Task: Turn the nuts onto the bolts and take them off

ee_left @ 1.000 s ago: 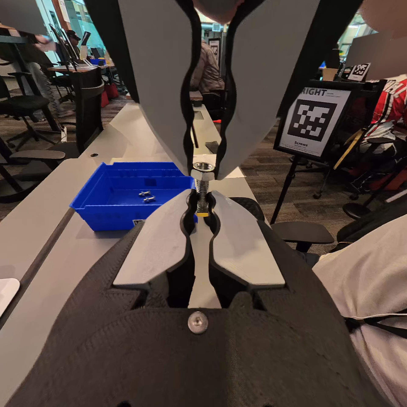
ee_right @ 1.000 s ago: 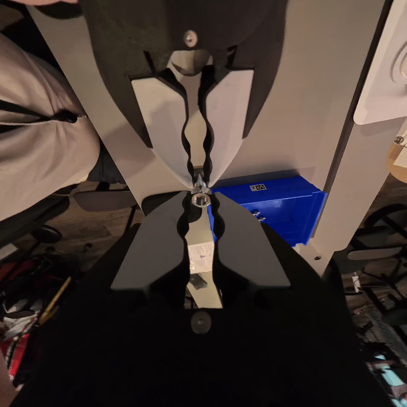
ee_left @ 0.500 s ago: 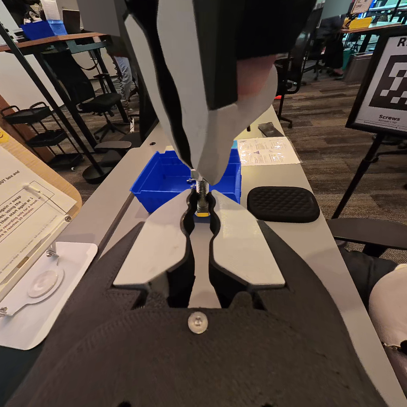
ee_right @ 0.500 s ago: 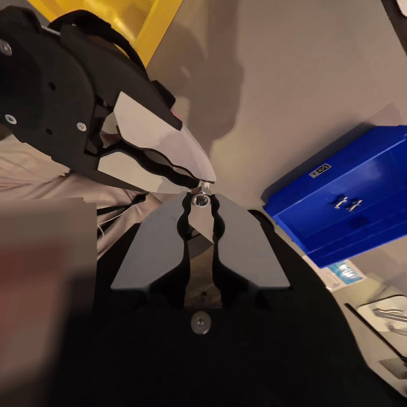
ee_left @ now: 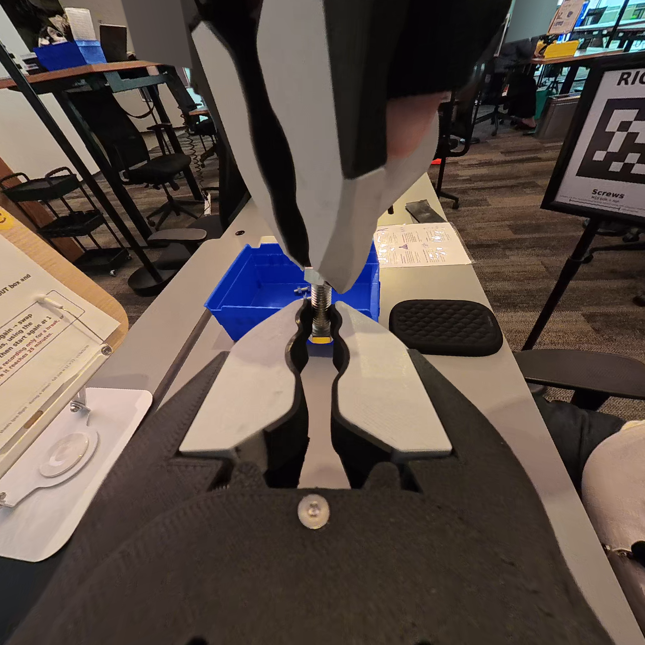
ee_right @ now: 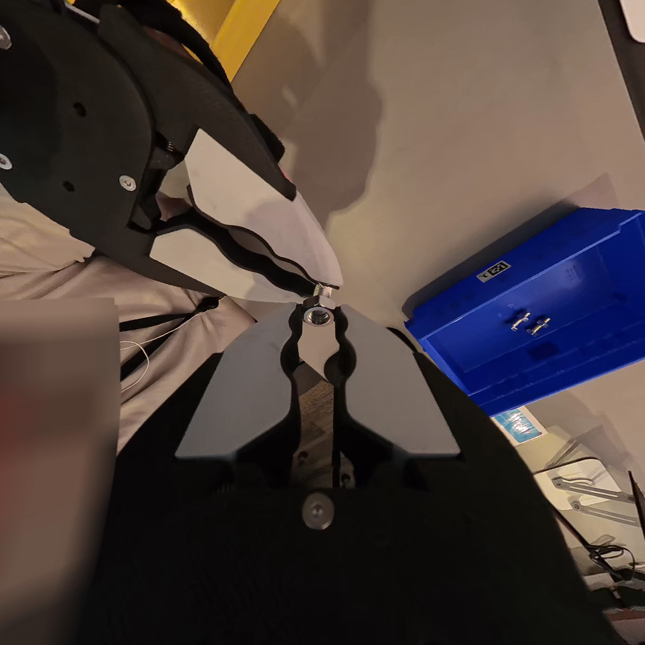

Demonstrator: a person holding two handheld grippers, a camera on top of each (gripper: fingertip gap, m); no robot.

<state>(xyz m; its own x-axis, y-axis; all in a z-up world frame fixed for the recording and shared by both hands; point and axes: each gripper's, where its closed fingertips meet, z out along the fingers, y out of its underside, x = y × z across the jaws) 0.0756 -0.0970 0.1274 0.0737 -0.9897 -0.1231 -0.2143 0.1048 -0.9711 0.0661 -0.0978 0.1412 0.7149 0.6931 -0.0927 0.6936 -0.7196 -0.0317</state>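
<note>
In the left wrist view my left gripper (ee_left: 319, 309) is shut on a threaded bolt (ee_left: 319, 314) that stands upright between its tips, with a yellow mark at the bolt's lower end. My right gripper (ee_left: 314, 268) comes down from above and grips a hex nut (ee_left: 313, 275) on the bolt's top. In the right wrist view my right gripper (ee_right: 318, 310) is shut on the nut (ee_right: 317, 316), seen end-on. The left gripper (ee_right: 324, 282) reaches in from the upper left with the bolt (ee_right: 323, 289).
A blue bin (ee_left: 265, 289) behind the grippers holds two small bolts (ee_right: 528, 321). On the grey table (ee_left: 453, 384) lie a black pad (ee_left: 445, 326) and a printed sheet (ee_left: 422, 244). A paper stand (ee_left: 42, 349) is at left and a sign on a stand (ee_left: 607, 139) at right. The tips of both grippers are at nearly the same place.
Both grippers have swung and turned together while still holding bolt and nut. The right gripper has rotated around the bolt's axis. Since half a second ago little has moved.
</note>
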